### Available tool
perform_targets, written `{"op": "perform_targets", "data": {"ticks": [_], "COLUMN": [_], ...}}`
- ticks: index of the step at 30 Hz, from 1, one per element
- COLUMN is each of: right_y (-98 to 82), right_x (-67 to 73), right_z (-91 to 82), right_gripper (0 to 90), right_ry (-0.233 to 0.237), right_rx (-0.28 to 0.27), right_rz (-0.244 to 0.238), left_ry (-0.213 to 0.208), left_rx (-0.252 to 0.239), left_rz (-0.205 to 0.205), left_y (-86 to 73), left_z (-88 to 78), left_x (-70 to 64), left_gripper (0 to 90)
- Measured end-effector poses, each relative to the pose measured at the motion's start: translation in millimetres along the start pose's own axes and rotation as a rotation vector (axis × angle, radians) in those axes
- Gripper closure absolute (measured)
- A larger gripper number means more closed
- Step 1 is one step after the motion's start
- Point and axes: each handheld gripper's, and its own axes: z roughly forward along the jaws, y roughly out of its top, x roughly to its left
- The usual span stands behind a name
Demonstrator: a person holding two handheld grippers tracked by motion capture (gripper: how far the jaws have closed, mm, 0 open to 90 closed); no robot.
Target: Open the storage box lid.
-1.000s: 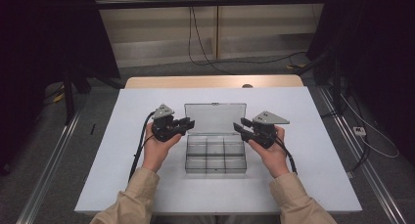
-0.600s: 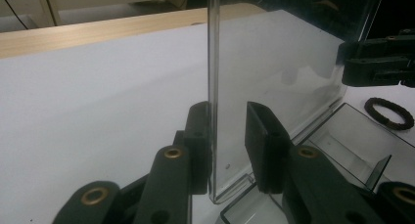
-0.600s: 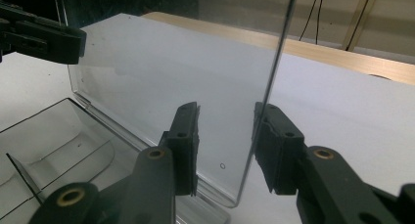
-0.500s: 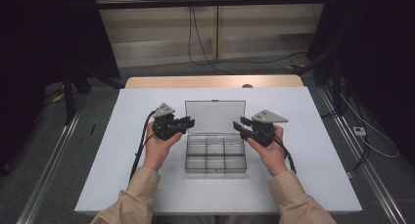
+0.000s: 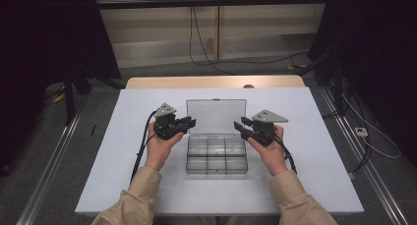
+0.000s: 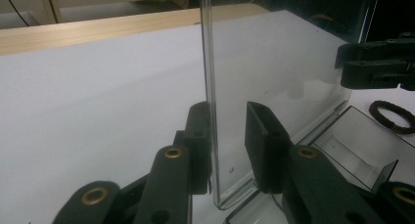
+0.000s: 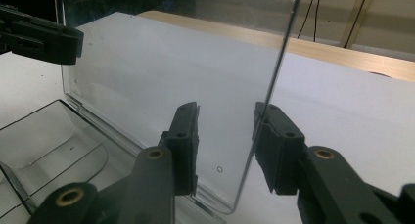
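A clear plastic compartment box (image 5: 216,156) lies on the white table (image 5: 123,151) with its lid (image 5: 216,114) standing up. My left gripper (image 5: 190,122) is at the lid's left edge and my right gripper (image 5: 239,124) at its right edge. In the left gripper view the jaws (image 6: 229,136) straddle the lid's edge (image 6: 209,87); one pad lies against it and the other stands off with a gap. In the right gripper view the jaws (image 7: 226,131) straddle the opposite edge (image 7: 274,87) in the same loose way. Both are open. The compartments look empty.
A dark ring-shaped band (image 6: 391,115) lies on the table beyond the box, under the right gripper (image 6: 377,62). The table's wooden far edge (image 5: 211,81) lies behind the lid. Cables trail from both grippers toward the person. White tabletop stretches to both sides of the box.
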Motion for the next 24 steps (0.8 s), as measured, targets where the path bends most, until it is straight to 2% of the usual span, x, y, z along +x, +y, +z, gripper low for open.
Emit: {"op": "perform_targets", "data": {"ticks": [5,6,11,24], "right_y": [-0.1,-0.1,0.0,0.3], "right_x": [-1.0,-1.0,-1.5,-2.7], "right_z": [2.2,2.5,4.2,8.5], "right_gripper": [62.0,61.7,60.8,57.9], "right_ry": [-0.002,-0.003,-0.001,-0.001], "right_rx": [0.001,0.003,0.004,0.016], "right_rz": [0.001,0.004,0.011,0.027], "left_ry": [0.001,0.000,0.002,0.008], "left_rx": [0.002,-0.007,0.001,0.003], "left_rz": [-0.004,-0.019,-0.009,-0.030], "left_y": [0.4,0.1,0.0,0.0], "left_z": [1.8,2.6,3.4,7.6], "left_x": [1.5,0.8,2.4,3.4], "left_gripper": [72.3,72.3,72.3,69.9]}}
